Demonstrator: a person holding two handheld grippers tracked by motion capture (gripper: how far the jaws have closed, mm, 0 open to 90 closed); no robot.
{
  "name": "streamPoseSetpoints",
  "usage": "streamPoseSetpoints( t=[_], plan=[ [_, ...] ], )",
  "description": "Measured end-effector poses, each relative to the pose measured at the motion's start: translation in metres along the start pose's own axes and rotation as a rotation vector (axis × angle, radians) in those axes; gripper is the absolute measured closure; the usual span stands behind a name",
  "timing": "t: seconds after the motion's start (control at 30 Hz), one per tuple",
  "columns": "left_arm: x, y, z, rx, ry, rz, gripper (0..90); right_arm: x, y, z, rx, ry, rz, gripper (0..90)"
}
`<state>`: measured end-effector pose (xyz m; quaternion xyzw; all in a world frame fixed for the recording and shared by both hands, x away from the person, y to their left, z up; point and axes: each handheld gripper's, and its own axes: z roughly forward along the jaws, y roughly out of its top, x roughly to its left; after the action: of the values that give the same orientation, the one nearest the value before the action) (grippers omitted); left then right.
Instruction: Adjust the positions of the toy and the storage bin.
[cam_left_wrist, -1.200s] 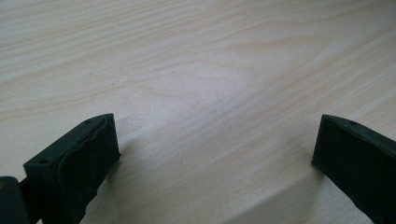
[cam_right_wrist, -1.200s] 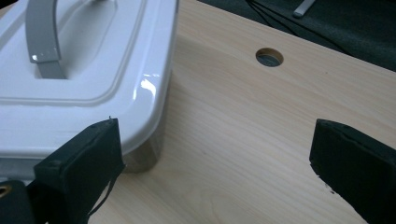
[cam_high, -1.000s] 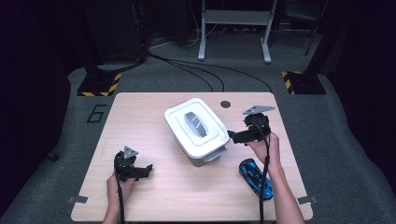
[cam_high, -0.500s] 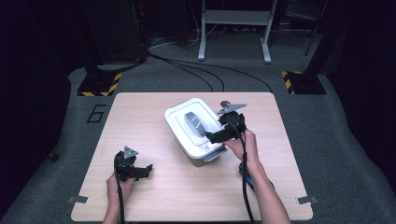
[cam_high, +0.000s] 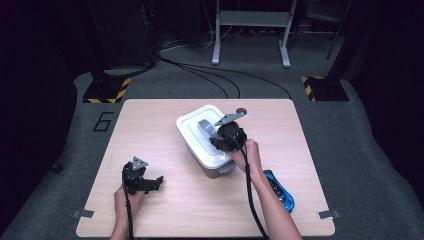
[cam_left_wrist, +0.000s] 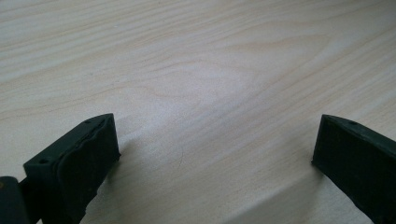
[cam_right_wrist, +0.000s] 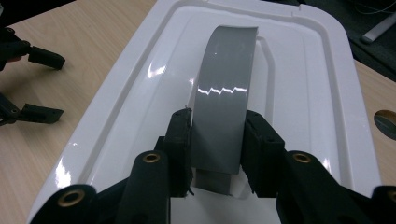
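Observation:
A white box (cam_high: 194, 141) with a glossy lid (cam_right_wrist: 303, 88) stands mid-table. A grey arched handle (cam_right_wrist: 225, 88) runs along the lid's middle and appears in the high view as the grey handle (cam_high: 204, 125). My right gripper (cam_right_wrist: 217, 136) sits over the lid's near end (cam_high: 218, 136); its jaws have just been closing and their pads now press both sides of the handle. My left gripper (cam_high: 152, 183) rests low over bare wood at the front left, wide open (cam_left_wrist: 215, 154) with nothing between its fingers.
A blue object (cam_high: 278, 190) lies near the table's front right, beside the right forearm. A round hole (cam_high: 242, 110) is cut in the tabletop behind the box. The left gripper (cam_right_wrist: 42, 86) is seen far off in the right gripper view. Cables cross the floor beyond.
The right gripper moved left from beside the box onto its lid, and its jaws came together on the grey handle. The left hand stayed put.

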<state>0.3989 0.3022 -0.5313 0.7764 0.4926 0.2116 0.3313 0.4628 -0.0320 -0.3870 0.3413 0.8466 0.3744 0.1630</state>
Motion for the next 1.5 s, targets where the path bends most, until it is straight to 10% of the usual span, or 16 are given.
streamPoseSetpoints(
  t=[1.5],
  plan=[
    [0.000, 0.000, 0.000, -0.001, 0.000, 0.000, 0.2, -0.016, -0.016, -0.014, -0.027, -0.136, 0.080, 67.3]
  ],
)
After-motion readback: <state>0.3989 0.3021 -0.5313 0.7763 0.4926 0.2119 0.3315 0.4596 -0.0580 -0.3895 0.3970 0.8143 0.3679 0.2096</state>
